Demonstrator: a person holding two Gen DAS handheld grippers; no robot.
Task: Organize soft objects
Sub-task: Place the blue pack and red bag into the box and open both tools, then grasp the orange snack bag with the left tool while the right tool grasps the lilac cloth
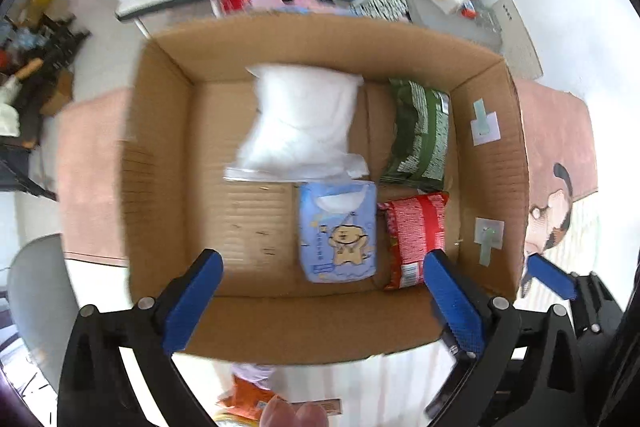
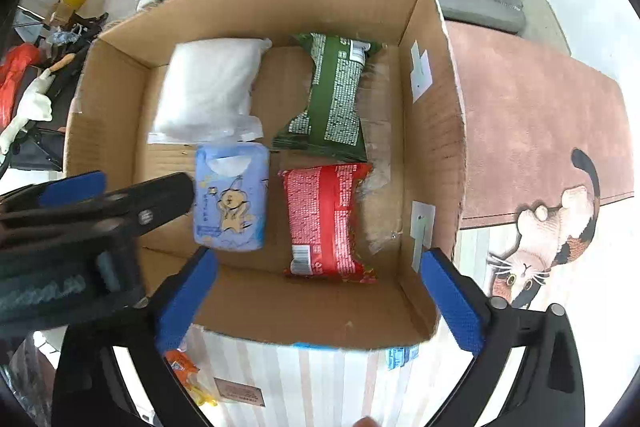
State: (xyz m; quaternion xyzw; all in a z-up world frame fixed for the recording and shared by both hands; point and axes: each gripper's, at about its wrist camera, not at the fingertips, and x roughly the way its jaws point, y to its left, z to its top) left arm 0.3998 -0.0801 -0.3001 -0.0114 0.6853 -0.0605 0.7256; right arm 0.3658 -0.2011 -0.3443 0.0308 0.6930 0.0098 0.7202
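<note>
My left gripper (image 1: pixel 322 291) hangs wide open and empty over the cardboard box (image 1: pixel 164 131); the right gripper (image 2: pixel 318 293) the same. Inside, left to right: white bag (image 1: pixel 300 119), blue tissue pack (image 1: pixel 340 231), green packet (image 1: pixel 420 135) behind red packet (image 1: pixel 416 235). Next piece should go into the bare left floor, laid flat, snug beside its neighbours.
</note>
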